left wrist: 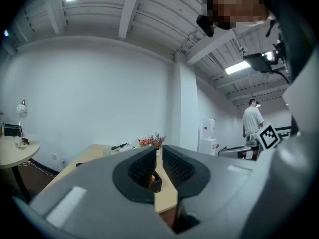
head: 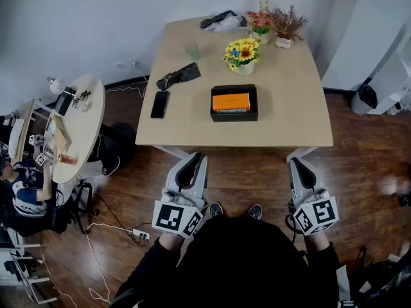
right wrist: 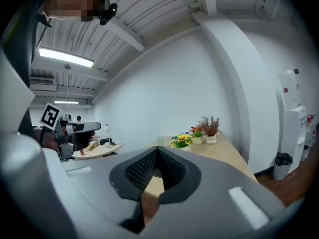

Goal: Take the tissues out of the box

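A black box (head: 234,115) sits on the near middle of the wooden table (head: 289,108), with an orange tissue pack (head: 231,101) inside it. Both grippers hang over the floor in front of the table's near edge, apart from the box. My left gripper (head: 192,161) is shut with nothing in it; only a thin slit shows between its pads. Through that slit in the left gripper view (left wrist: 158,151) I see a corner of the box (left wrist: 156,183). My right gripper (head: 298,165) is shut and empty, its tips (right wrist: 157,151) meeting.
On the table stand a sunflower pot (head: 243,55), a phone (head: 159,104), a black pouch (head: 178,76), a glass (head: 192,50), two flower pots (head: 276,25) and a bag (head: 221,21). A round side table (head: 83,127) and a power strip (head: 140,235) lie to the left.
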Tool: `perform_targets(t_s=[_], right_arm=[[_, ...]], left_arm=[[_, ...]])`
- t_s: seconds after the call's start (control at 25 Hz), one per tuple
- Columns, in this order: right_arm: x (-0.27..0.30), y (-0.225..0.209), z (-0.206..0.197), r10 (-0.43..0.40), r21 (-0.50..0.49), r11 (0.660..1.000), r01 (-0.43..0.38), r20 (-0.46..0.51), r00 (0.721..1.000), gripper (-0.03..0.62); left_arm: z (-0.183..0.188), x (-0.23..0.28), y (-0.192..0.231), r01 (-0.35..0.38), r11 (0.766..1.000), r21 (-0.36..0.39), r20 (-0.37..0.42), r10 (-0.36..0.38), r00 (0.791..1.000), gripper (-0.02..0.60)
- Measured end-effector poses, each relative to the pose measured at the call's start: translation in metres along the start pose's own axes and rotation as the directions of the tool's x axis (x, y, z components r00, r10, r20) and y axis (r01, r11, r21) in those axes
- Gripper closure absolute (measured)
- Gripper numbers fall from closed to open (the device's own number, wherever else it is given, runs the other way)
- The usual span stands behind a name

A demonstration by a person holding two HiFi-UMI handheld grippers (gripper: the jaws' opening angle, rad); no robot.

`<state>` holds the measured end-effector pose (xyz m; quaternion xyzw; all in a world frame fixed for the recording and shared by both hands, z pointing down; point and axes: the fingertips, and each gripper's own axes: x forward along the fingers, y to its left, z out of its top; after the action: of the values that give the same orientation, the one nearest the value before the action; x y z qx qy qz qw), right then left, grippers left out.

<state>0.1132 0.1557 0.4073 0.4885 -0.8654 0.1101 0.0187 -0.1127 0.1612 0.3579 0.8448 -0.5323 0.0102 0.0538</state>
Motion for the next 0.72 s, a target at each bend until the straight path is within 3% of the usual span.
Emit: perform_targets(t_s=[0.2,0.36,0.52,0.72], right_arm=[[0.012,-0.020,0.009,0.046,-0.027,0.999,-0.046,-0.003,0.999,0.592],[0.039,-0.026,0.015,0.090,-0.065,0.994,-0.091,-0.012,0.996,0.525],[0.072,-0.026,0.011,0.102,-0.101,0.989,-0.105,-0.033,0.994,0.516],[0.127,-0.026,-0.011,0.104,-0.142,0.982,-0.124,-0.139,0.985,0.434]], left_arm=[[0.007,0.025,-0.015,-0.002,0.999,0.034,-0.015,0.003,1.000,0.537],[0.011,0.041,-0.012,0.025,0.994,0.105,-0.052,-0.020,0.998,0.456],[0.003,0.059,0.008,0.057,0.983,0.173,-0.095,-0.041,0.995,0.394],[-0.036,0.109,0.044,0.149,0.978,0.144,-0.192,-0.120,0.974,0.319]])
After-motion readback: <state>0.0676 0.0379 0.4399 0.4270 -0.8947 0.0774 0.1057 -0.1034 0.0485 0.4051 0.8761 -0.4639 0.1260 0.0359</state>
